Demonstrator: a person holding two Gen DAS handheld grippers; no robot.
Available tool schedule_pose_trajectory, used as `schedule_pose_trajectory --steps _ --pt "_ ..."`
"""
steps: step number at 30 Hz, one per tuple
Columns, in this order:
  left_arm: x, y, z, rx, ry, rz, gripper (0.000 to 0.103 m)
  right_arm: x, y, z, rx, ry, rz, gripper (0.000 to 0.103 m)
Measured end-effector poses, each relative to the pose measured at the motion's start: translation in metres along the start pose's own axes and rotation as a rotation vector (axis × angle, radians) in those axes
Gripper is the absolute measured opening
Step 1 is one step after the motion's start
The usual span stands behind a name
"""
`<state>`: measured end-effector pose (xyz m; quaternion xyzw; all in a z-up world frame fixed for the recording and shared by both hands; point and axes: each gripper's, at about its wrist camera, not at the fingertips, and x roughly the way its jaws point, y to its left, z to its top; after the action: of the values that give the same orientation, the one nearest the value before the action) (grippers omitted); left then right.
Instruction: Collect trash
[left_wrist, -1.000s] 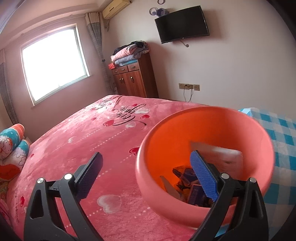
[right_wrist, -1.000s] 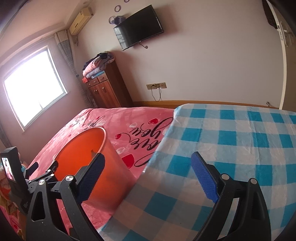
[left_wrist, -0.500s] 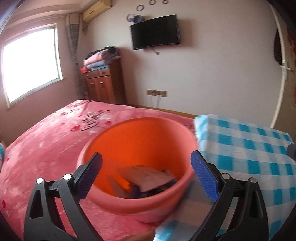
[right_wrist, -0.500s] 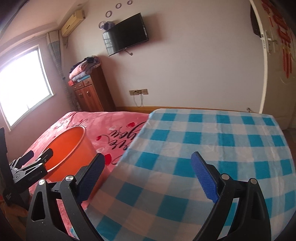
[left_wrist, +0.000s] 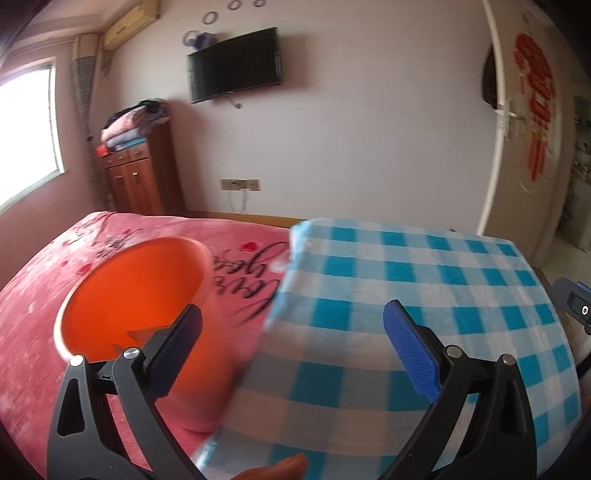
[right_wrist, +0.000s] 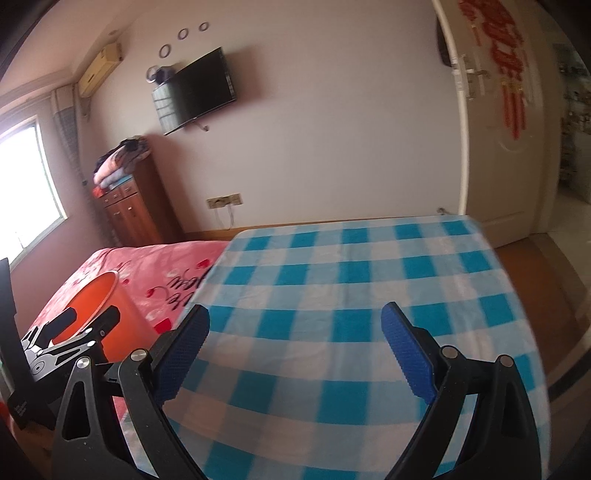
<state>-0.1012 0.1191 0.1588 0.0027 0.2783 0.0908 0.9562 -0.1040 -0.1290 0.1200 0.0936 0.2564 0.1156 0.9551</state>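
Note:
An orange bin (left_wrist: 133, 291) stands on the pink bed blanket (left_wrist: 33, 325), with some trash dimly visible inside near my left finger. It also shows in the right wrist view (right_wrist: 110, 321). My left gripper (left_wrist: 291, 350) is open and empty, just right of the bin, over the edge of the blue checked cloth (left_wrist: 406, 295). My right gripper (right_wrist: 295, 354) is open and empty above the checked cloth (right_wrist: 351, 295). The left gripper's fingers (right_wrist: 74, 325) show at the left of the right wrist view.
A wooden cabinet (left_wrist: 136, 177) with folded blankets stands against the back wall under a mounted TV (left_wrist: 232, 64). A white door (left_wrist: 524, 129) is at the right. The window (left_wrist: 26, 136) is at the left.
Both views have swung right. The bin has slid from between my left fingers to the left side, and the checked cloth now fills more of both views.

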Motion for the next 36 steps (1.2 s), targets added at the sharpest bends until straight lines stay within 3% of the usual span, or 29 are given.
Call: schedule_pose_trajectory --steps 16,36 --pt "-0.018 -0.08 -0.013 0.103 0.003 -0.145 0.099 -0.051 -0.06 -0.02 0.051 -0.047 -0.164 0.093" --pt "-0.035 -0.105 -0.031 0.148 0.002 -0.21 0.099 -0.077 -0.074 -0.042 0.052 -0.059 -0.267 0.093"
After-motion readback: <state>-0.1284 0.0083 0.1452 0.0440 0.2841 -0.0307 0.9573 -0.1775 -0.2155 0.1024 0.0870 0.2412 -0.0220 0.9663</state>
